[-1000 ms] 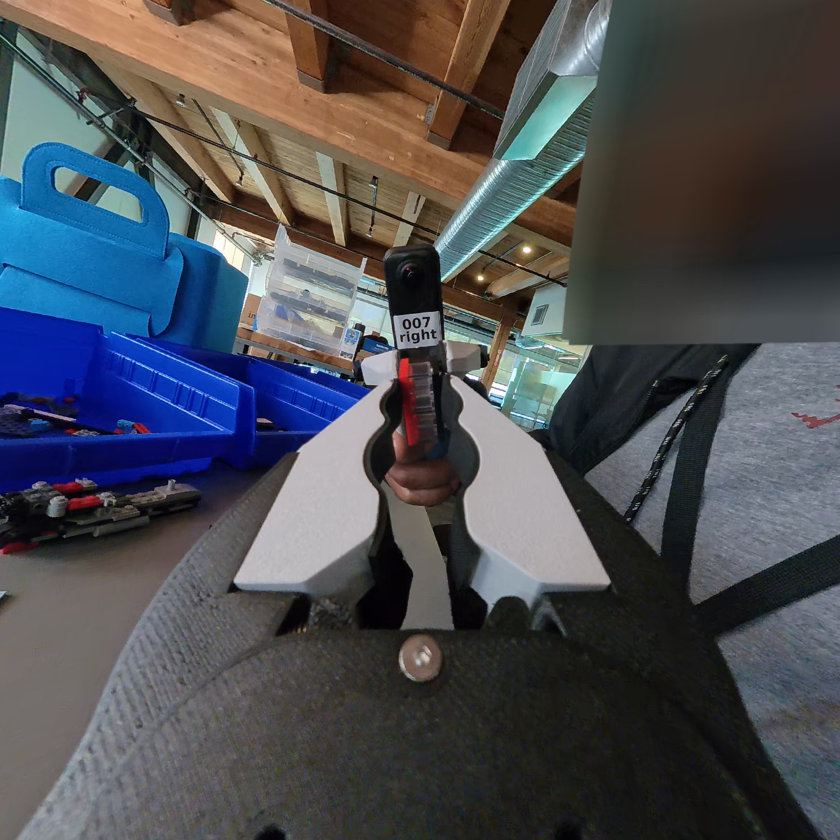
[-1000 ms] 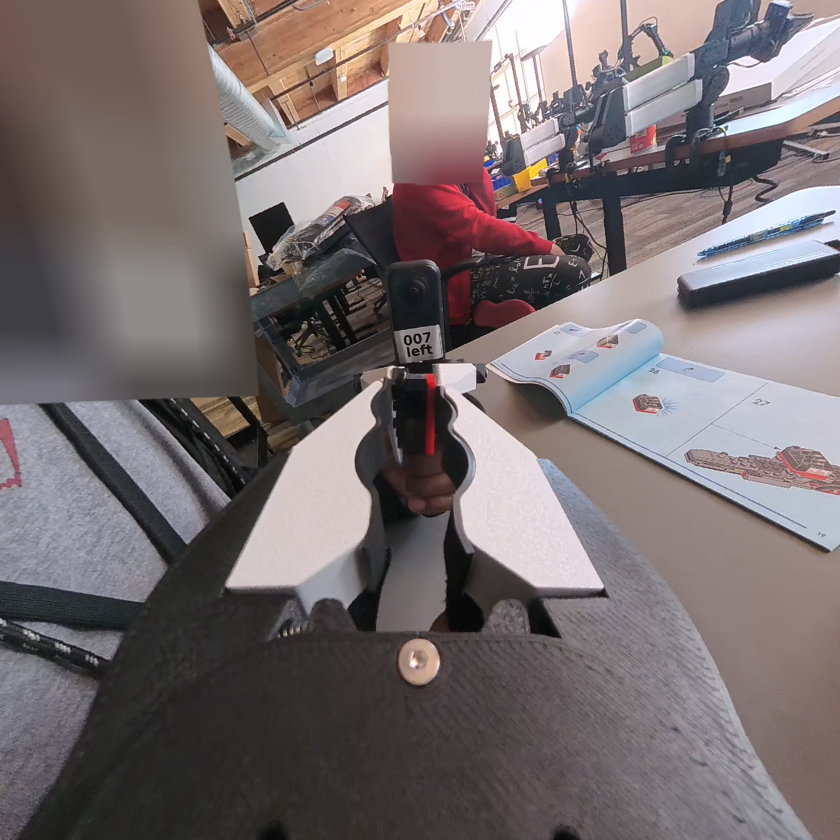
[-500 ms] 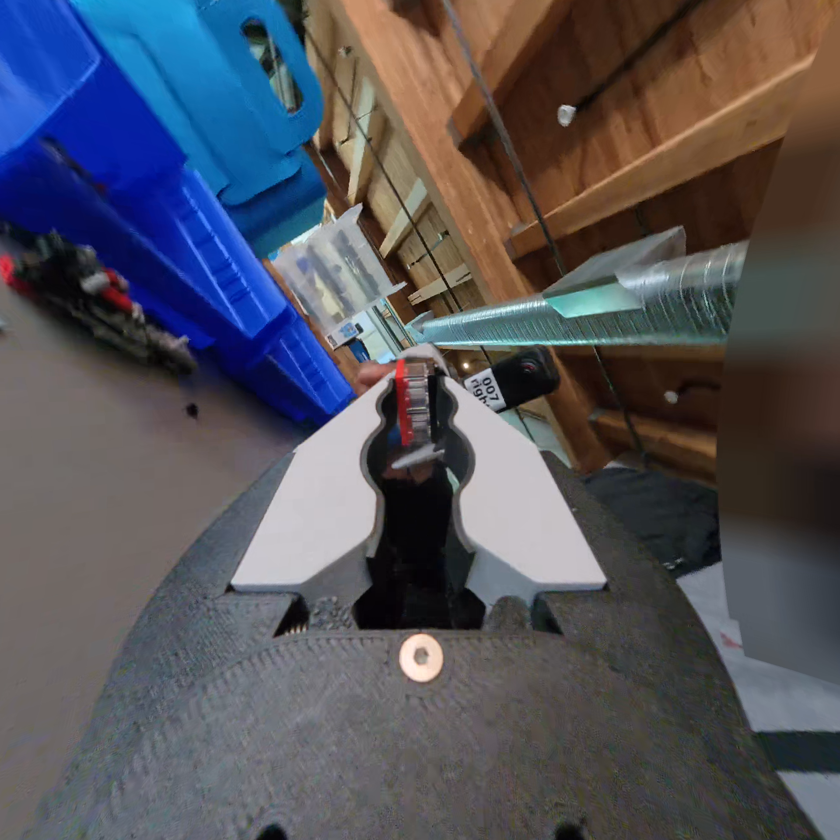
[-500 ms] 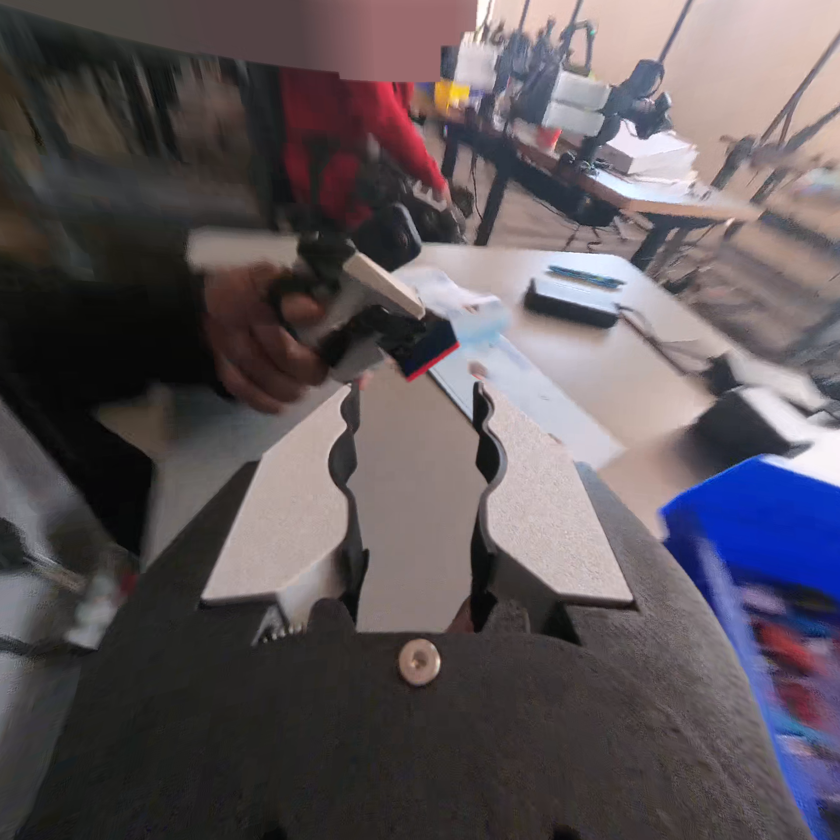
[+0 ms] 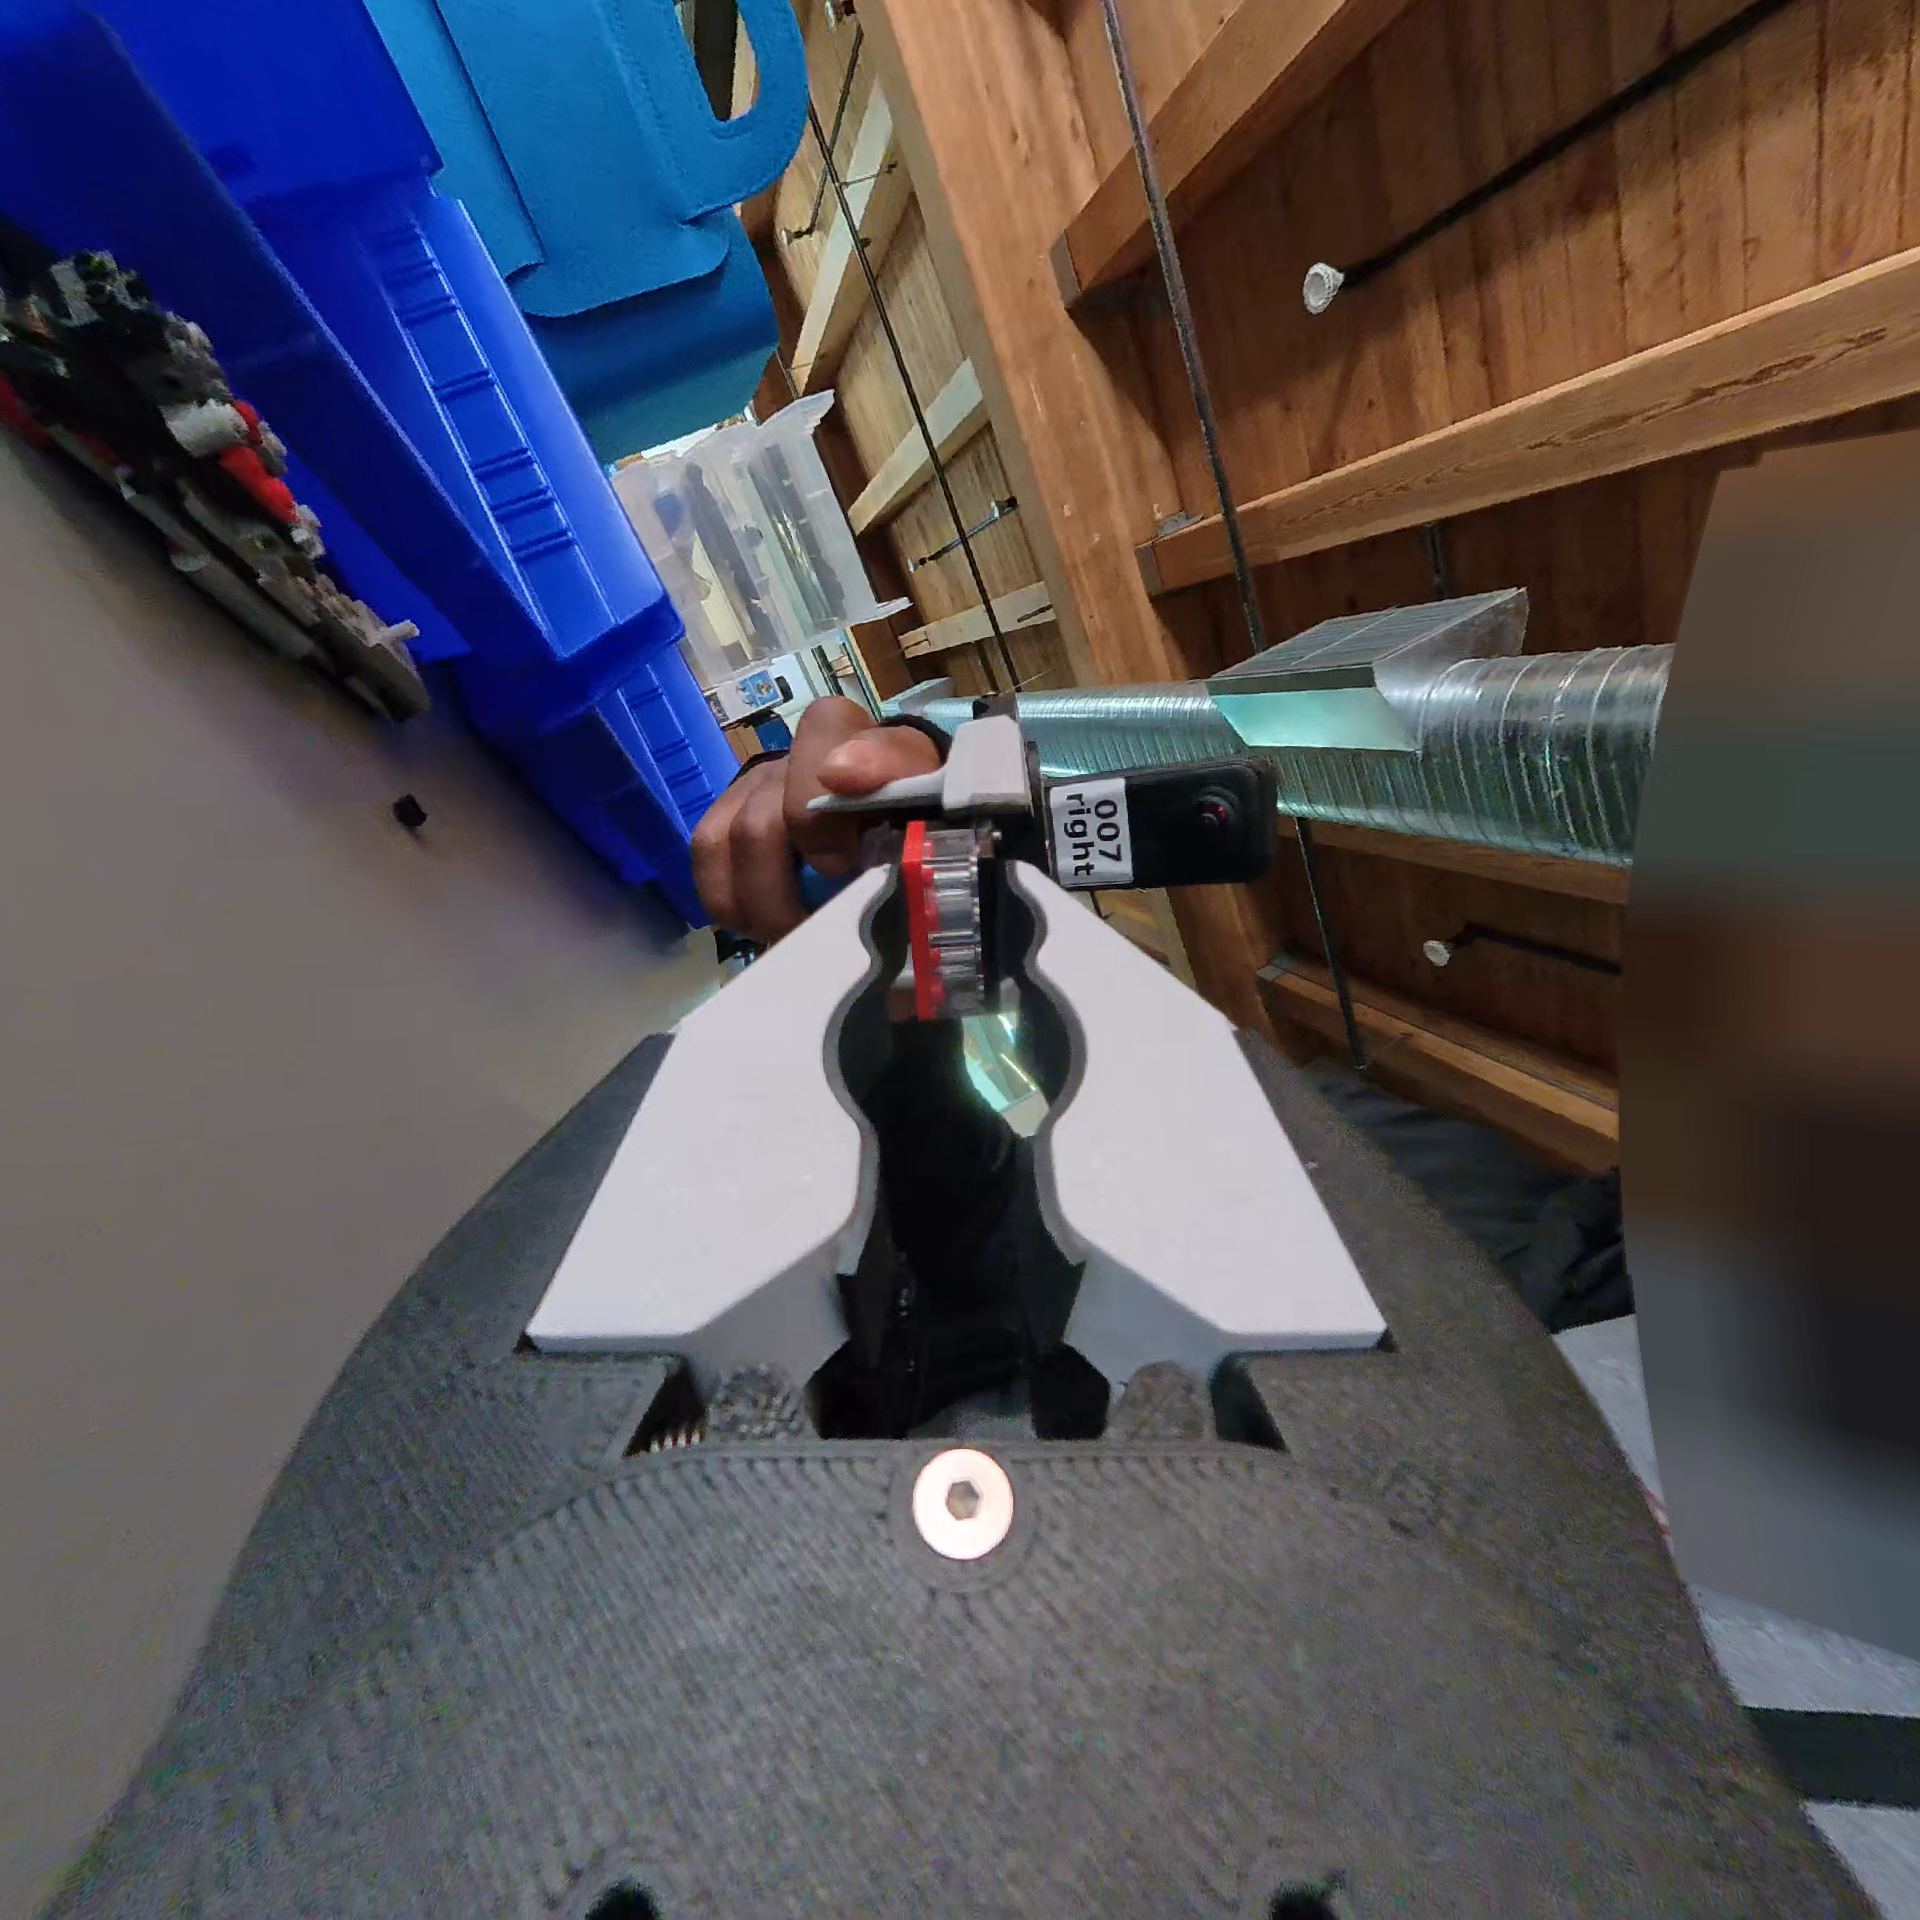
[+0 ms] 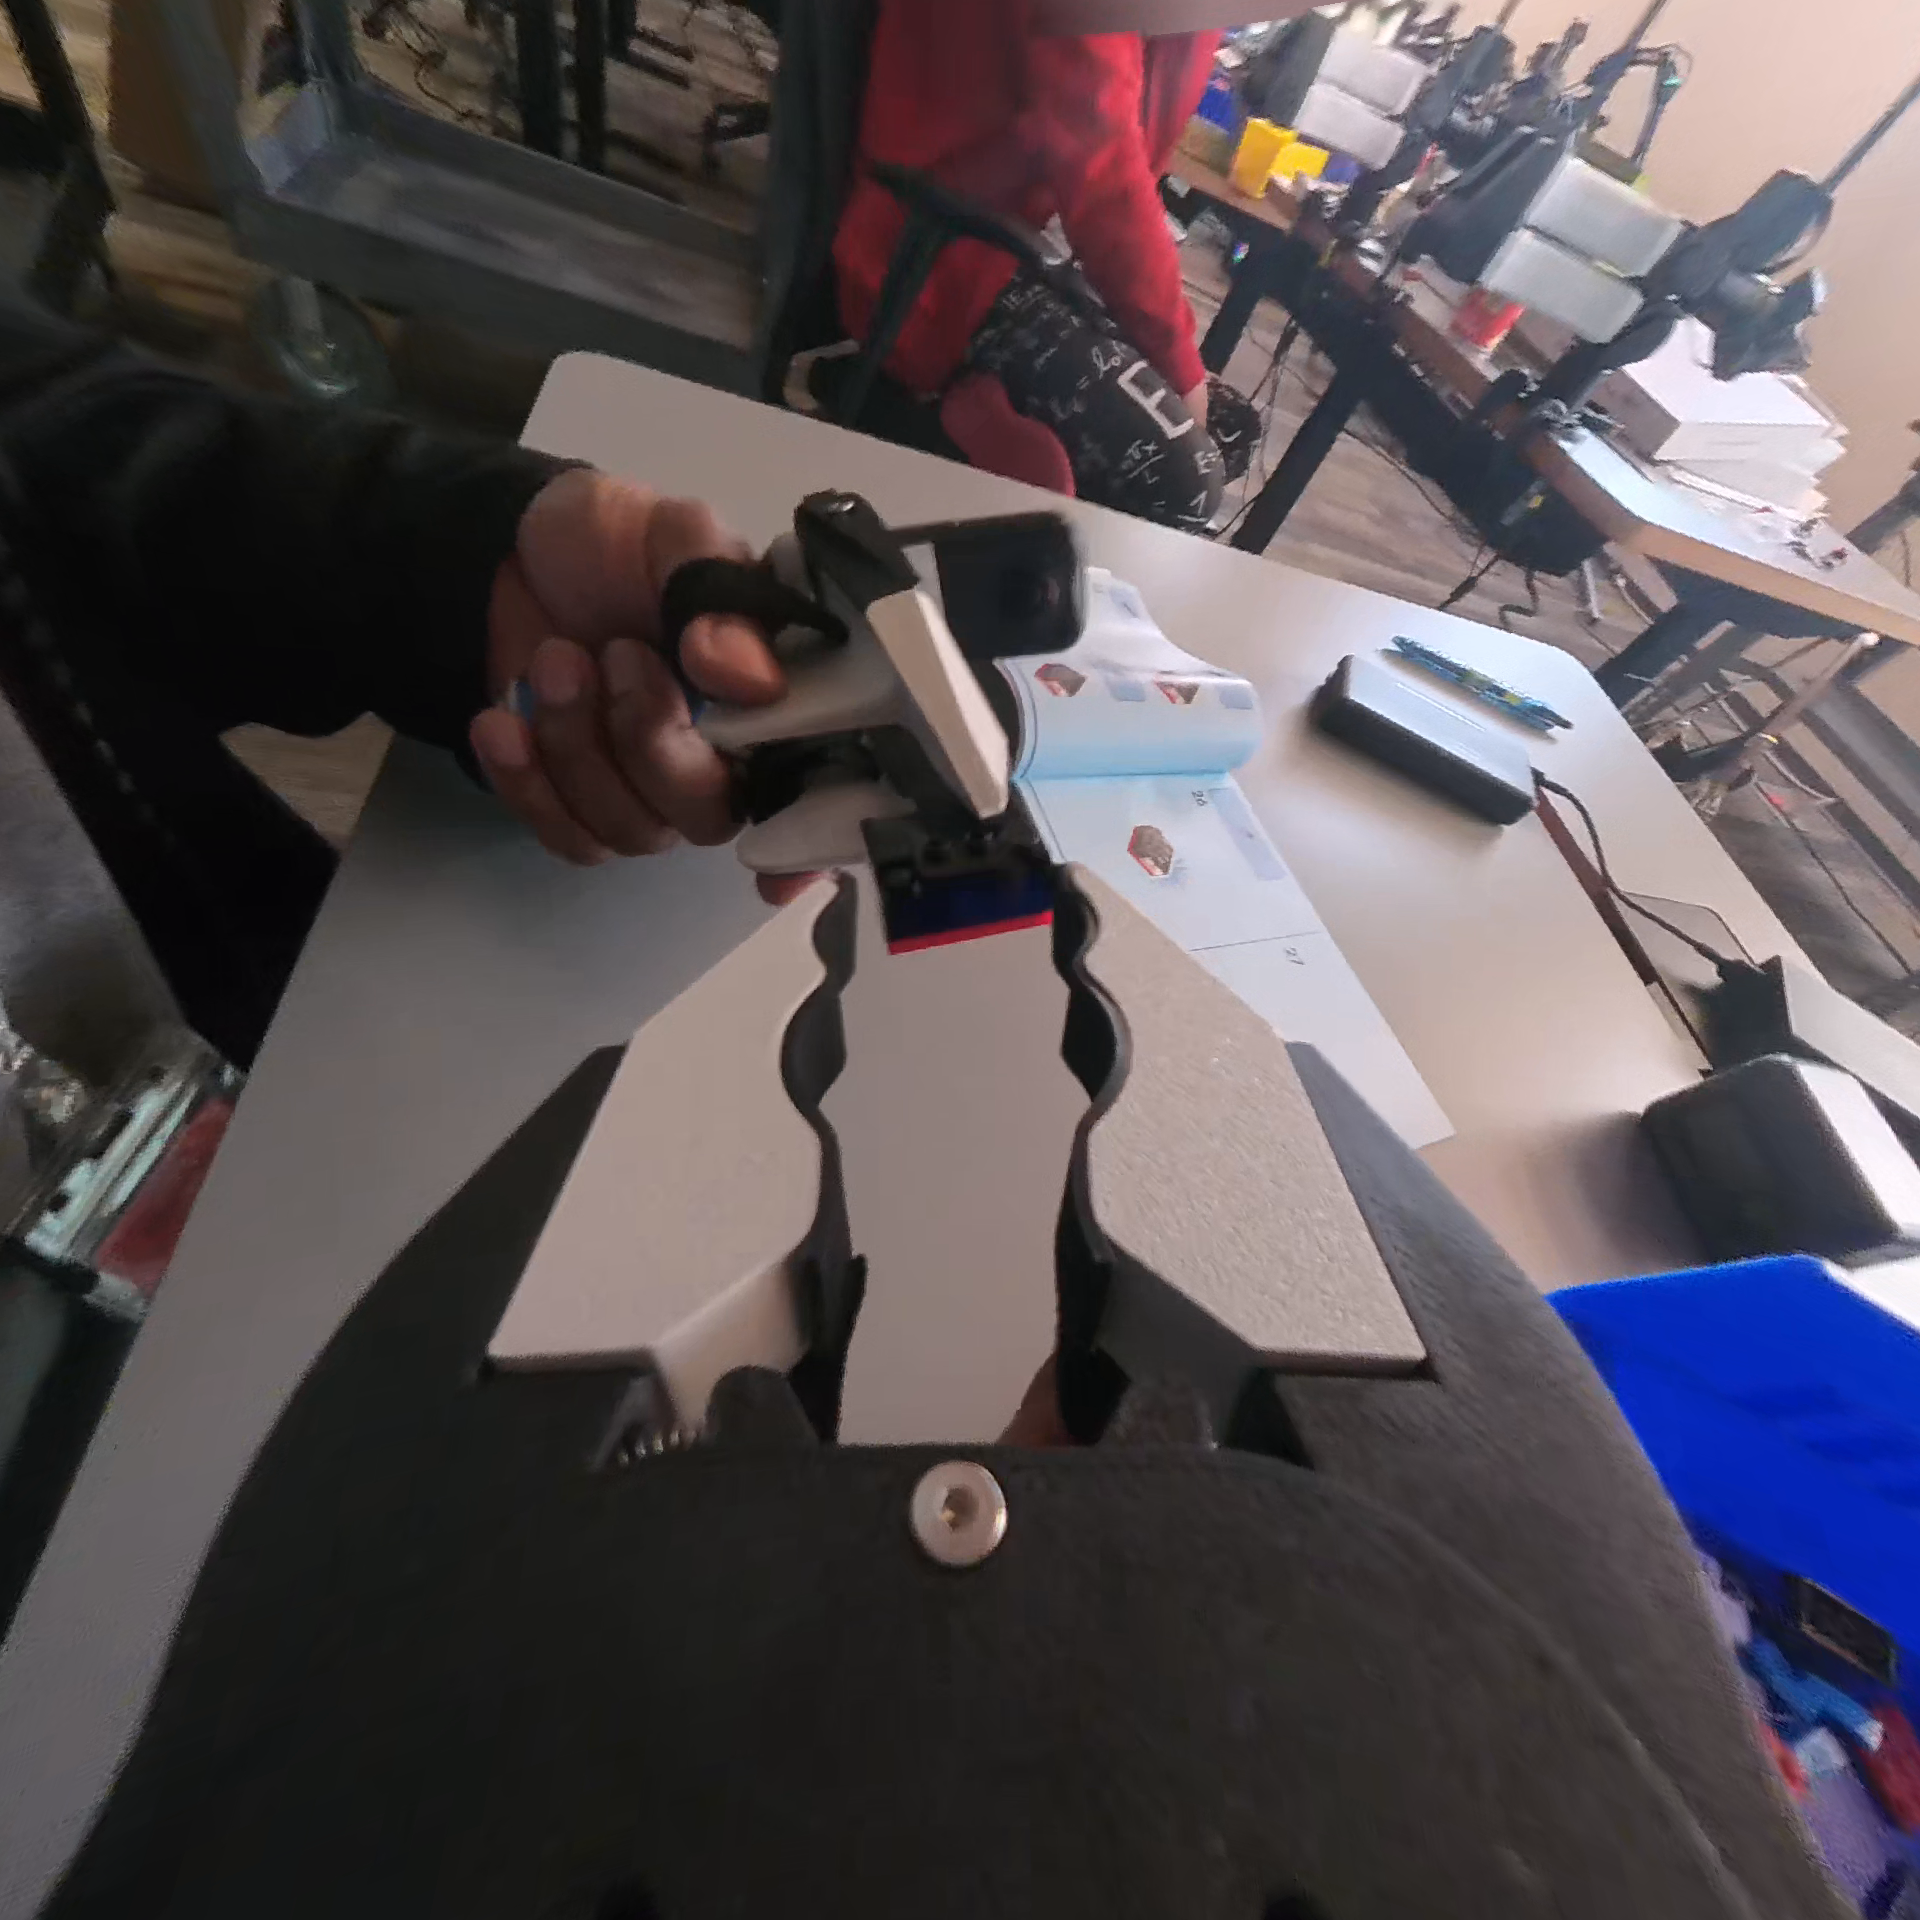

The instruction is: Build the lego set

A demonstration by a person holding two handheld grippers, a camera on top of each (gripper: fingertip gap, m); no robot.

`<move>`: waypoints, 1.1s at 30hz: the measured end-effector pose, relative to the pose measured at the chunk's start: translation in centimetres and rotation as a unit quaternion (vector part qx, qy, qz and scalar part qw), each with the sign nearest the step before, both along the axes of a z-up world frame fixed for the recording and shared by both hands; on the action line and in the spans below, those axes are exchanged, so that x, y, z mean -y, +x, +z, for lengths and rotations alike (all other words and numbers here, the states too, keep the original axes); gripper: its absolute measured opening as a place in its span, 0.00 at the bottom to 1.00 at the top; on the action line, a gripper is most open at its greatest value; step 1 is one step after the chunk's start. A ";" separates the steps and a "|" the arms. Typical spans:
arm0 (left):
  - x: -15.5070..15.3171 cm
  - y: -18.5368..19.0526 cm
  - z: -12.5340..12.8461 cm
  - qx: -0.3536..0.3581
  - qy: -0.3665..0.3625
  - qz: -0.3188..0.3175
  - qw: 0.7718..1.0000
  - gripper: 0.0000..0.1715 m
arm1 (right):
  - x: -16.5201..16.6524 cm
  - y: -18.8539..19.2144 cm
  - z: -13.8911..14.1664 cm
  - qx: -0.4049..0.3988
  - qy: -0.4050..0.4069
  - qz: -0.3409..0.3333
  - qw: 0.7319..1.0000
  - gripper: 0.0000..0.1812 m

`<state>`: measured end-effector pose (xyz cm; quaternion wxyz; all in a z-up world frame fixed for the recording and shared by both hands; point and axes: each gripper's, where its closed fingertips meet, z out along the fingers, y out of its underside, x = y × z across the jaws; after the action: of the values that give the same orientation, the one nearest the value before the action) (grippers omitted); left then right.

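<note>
My left gripper (image 5: 945,894) is shut on a small lego assembly (image 5: 940,935), a red plate with clear and grey bricks, held in the air above the table. In the right wrist view the same assembly (image 6: 966,904) shows black, blue and red in the left gripper (image 6: 925,831), which a hand holds. My right gripper (image 6: 956,914) is open, and its fingertips (image 6: 1075,914) stand on either side of the assembly. In the left wrist view the right gripper (image 5: 997,790) shows just beyond the piece, turned sideways.
Blue bins (image 5: 499,436) line the table's far side, with a partly built lego model (image 5: 208,468) in front. An open instruction booklet (image 6: 1247,862), a black box (image 6: 1423,748) and a blue bin of bricks (image 6: 1766,1455) are on the table. A person in red (image 6: 997,156) sits beyond. The tips of both grippers are at nearly the same place. The partly built lego model (image 5: 208,468) is about 15 cm from both grippers' fingertips.
Both grippers were shut on the assembly, facing each other. The right gripper has opened, let go and swung round to the side. The left gripper has rolled over with the assembly still in it.
</note>
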<state>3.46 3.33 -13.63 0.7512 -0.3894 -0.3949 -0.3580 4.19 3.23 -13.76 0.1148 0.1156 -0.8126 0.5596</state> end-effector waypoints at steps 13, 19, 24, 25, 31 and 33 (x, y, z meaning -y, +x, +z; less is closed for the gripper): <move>-0.2 -0.3 -0.2 0.030 0.022 -0.007 0.999 0.13 | 0.0 -1.9 0.0 0.096 -0.095 -0.077 0.988 0.20; -0.3 -0.5 -0.2 0.044 0.039 -0.009 0.998 0.12 | 0.0 -1.2 -0.2 0.103 -0.097 -0.060 0.988 0.20; -0.3 -0.5 -0.4 0.046 0.032 -0.007 0.998 0.11 | 0.0 -1.2 -0.4 0.111 -0.090 -0.063 0.988 0.20; -0.3 -0.6 -0.5 0.048 0.030 -0.002 0.998 0.11 | -0.2 -1.2 -0.5 0.113 -0.084 -0.067 0.988 0.20; 0.3 -1.4 -1.6 0.051 -0.020 0.034 0.998 0.11 | -5.8 -3.6 -2.1 0.130 -0.026 -0.183 0.974 0.23; 0.5 -1.6 -1.8 0.052 -0.026 0.041 0.997 0.11 | -8.4 -5.0 -3.4 0.140 0.007 -0.246 0.959 0.20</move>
<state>1.89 2.86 -15.39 0.7332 -0.3735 -0.4580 -0.3364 -0.79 11.67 -17.20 0.1331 -0.1664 -0.8276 0.5193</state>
